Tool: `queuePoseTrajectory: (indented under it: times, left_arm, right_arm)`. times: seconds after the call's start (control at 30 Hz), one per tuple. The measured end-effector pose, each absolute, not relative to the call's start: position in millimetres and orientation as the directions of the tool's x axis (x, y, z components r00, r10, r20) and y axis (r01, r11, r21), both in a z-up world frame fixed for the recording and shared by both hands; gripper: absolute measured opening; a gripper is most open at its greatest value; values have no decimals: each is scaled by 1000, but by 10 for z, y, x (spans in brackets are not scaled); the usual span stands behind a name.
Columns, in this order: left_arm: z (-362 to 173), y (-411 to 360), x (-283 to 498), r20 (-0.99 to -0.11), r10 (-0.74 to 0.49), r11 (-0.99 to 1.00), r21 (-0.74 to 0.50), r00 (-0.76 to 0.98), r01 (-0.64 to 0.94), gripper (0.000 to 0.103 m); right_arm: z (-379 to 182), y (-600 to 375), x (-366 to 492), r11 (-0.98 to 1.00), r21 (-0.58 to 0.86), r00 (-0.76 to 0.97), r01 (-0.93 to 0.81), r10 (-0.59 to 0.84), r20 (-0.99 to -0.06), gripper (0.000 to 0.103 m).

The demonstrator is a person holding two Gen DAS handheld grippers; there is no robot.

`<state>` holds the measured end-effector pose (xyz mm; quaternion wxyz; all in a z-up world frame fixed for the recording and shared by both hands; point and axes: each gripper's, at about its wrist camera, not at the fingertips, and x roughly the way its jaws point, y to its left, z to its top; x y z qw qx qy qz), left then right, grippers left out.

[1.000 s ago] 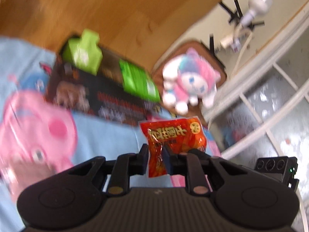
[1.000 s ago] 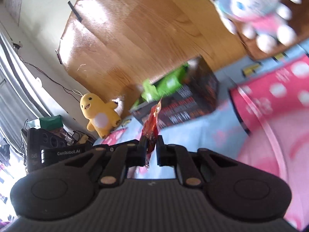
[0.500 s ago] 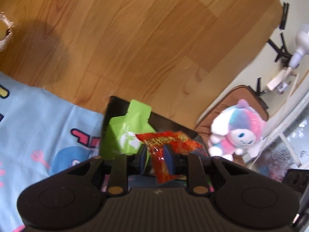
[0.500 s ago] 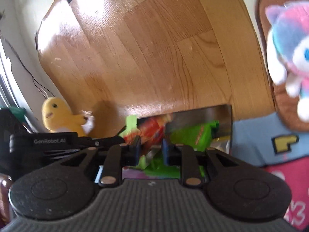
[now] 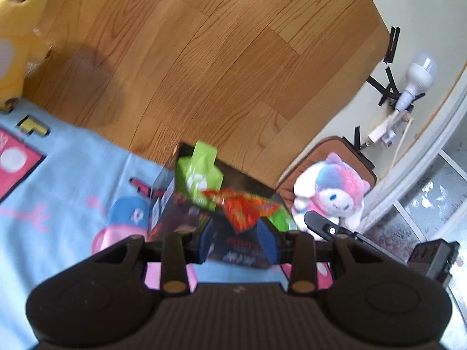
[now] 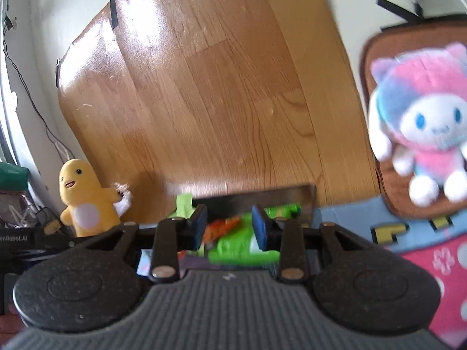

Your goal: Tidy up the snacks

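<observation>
Both tongs have just been opening above the box (image 5: 233,250) to let go: left tongs (image 5: 237,240) and right tongs (image 6: 230,230) gape empty, and the red packs (image 5: 243,210) lie in the box among green packs (image 5: 197,176).

left wrist: close, looks down past its fingers at black box (image 5: 248,250), frame centre | right wrist: closer, same box (image 6: 306,192) lower centre | shared: box, wooden floor (image 5: 204,58), both plush toys
</observation>
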<state>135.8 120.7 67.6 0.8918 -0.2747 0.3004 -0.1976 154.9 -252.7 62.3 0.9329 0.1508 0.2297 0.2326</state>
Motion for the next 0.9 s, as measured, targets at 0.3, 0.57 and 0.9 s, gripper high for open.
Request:
queuePoseTrajectory:
  times: [0.3,0.57,0.9]
  left_arm:
    - [348,1355,1097,-481,-511,756,-646,713,106,34]
    - [239,1455,944,-504,-506,761,-643,700,87,39]
    - [67,1605,770,-507,-519,741,-668,688,67,44]
  right_arm:
    - [606,-2305,1938,867,398,743,-301,475,-472,20]
    - [654,-2229,1940,898,310,757,-313,433,-489,23]
    - [572,-2443,1617,889,311,728,-336,454,-513,22]
